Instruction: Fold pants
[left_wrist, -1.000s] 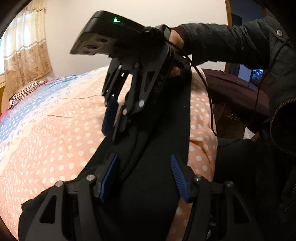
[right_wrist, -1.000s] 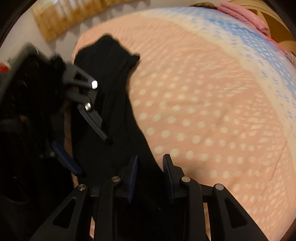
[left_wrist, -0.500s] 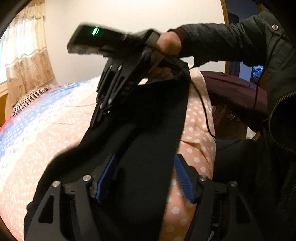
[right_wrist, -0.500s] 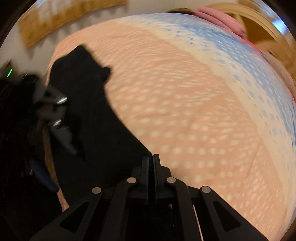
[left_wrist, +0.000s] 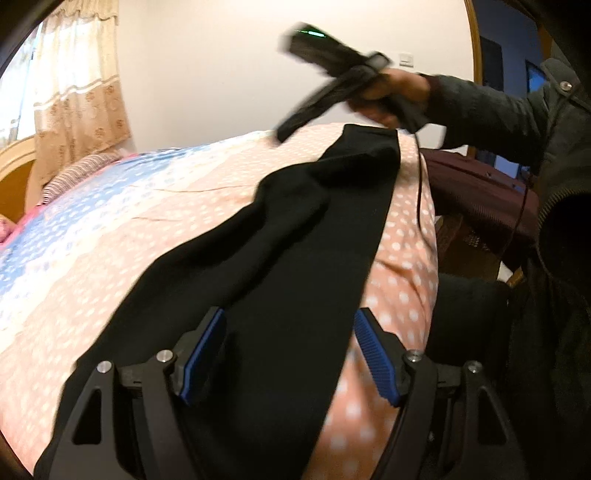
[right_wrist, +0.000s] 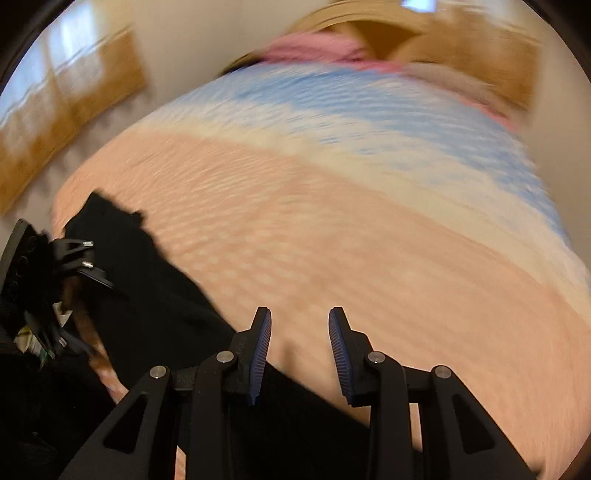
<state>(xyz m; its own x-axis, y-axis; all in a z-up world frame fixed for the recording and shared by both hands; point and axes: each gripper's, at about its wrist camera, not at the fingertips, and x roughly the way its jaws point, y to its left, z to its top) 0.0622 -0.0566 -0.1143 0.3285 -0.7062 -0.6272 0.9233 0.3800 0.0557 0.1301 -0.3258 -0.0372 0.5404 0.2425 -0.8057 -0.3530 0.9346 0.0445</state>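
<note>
Black pants (left_wrist: 295, 258) lie stretched along the bed's near edge, with a loose fold along their left side. My left gripper (left_wrist: 291, 354) is open, its blue pads either side of the pants' near end, gripping nothing. My right gripper (right_wrist: 300, 350) is open and empty, lifted above the bed; in the left wrist view it (left_wrist: 295, 125) hovers blurred over the pants' far end. The pants (right_wrist: 147, 295) show at lower left in the right wrist view, with the left gripper (right_wrist: 70, 291) beside them.
The bed has a peach dotted quilt (left_wrist: 92, 266) with a blue band (left_wrist: 74, 206) toward the pillows (left_wrist: 74, 170). A dark maroon table (left_wrist: 480, 192) stands right of the bed. A curtain (left_wrist: 74, 92) hangs at the left wall.
My right gripper was shut on the pants' far end half a second ago; it has let go, opened and risen away. The pants now lie flatter. The left gripper stays open.
</note>
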